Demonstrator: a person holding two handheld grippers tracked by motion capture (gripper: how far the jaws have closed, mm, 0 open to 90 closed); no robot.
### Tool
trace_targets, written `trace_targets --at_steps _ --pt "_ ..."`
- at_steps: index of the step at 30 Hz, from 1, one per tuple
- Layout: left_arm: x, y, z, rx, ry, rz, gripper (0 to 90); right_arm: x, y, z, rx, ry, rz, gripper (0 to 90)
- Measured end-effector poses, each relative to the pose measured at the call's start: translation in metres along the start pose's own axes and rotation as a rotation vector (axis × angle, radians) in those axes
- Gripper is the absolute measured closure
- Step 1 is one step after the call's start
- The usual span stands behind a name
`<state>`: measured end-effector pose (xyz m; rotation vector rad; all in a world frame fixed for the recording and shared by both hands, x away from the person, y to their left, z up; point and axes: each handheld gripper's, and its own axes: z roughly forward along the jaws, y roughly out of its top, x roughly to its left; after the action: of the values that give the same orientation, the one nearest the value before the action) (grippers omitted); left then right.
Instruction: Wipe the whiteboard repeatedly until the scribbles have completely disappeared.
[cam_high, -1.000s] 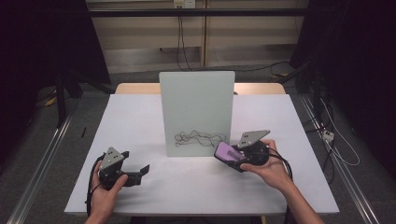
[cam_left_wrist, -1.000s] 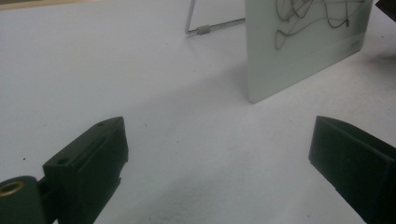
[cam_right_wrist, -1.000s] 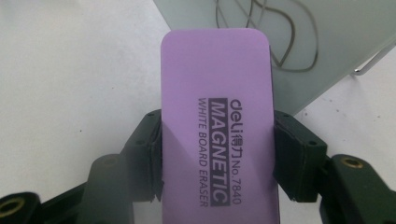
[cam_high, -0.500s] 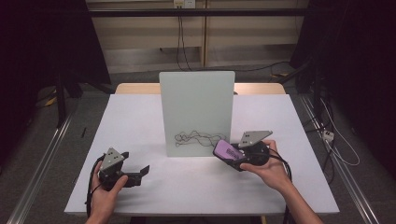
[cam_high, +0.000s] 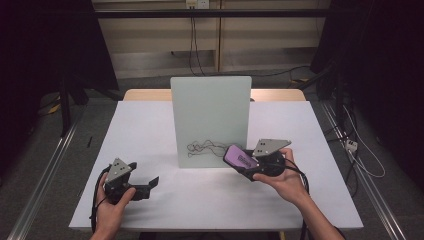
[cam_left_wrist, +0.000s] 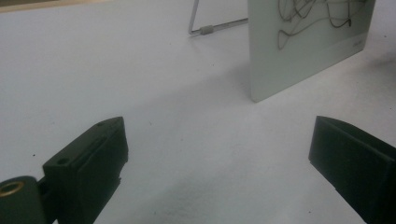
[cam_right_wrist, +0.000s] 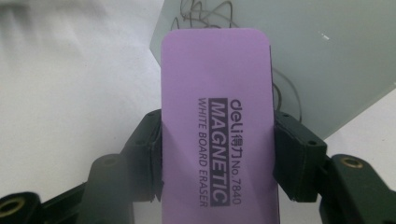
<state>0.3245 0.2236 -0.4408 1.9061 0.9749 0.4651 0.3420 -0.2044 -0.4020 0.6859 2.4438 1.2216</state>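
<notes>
A small whiteboard (cam_high: 210, 117) stands upright at the middle of the table, with black scribbles (cam_high: 202, 148) low on its face. My right gripper (cam_high: 239, 159) is shut on a purple whiteboard eraser (cam_high: 237, 157), held just right of the board's lower right corner. In the right gripper view the eraser (cam_right_wrist: 217, 126) sits clamped between both jaws, with the whiteboard (cam_right_wrist: 299, 51) and its scribbles (cam_right_wrist: 205, 14) close behind. My left gripper (cam_high: 151, 184) rests open at the front left of the table. The left gripper view has the whiteboard (cam_left_wrist: 306, 42) ahead on the right, nothing between the jaws.
The white table (cam_high: 150, 125) has open surface to the left and right of the board. A wire stand (cam_left_wrist: 205, 29) props the board from behind. Cables (cam_high: 360, 155) lie on the floor to the right of the table.
The right gripper with the eraser has edged slightly left toward the board. The left gripper has stayed in place.
</notes>
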Motion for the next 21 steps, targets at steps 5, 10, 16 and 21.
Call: trace_targets --at_steps 5,10,16,21 --pt "-0.001 0.0 0.001 0.007 -0.002 0.003 4.7 0.0 0.005 0.0 -0.015 -0.036 -0.025 41.5" --pt "0.0 0.0 0.003 0.012 -0.006 0.01 4.7 -0.005 0.012 0.006 -0.024 -0.059 -0.042 41.5" --pt "0.0 0.0 0.002 0.006 -0.007 0.007 4.7 -0.012 0.027 0.011 -0.024 -0.086 -0.076 41.5" --pt "0.001 0.0 0.002 0.009 -0.006 0.006 4.7 -0.014 0.029 0.016 -0.018 -0.098 -0.097 41.5"
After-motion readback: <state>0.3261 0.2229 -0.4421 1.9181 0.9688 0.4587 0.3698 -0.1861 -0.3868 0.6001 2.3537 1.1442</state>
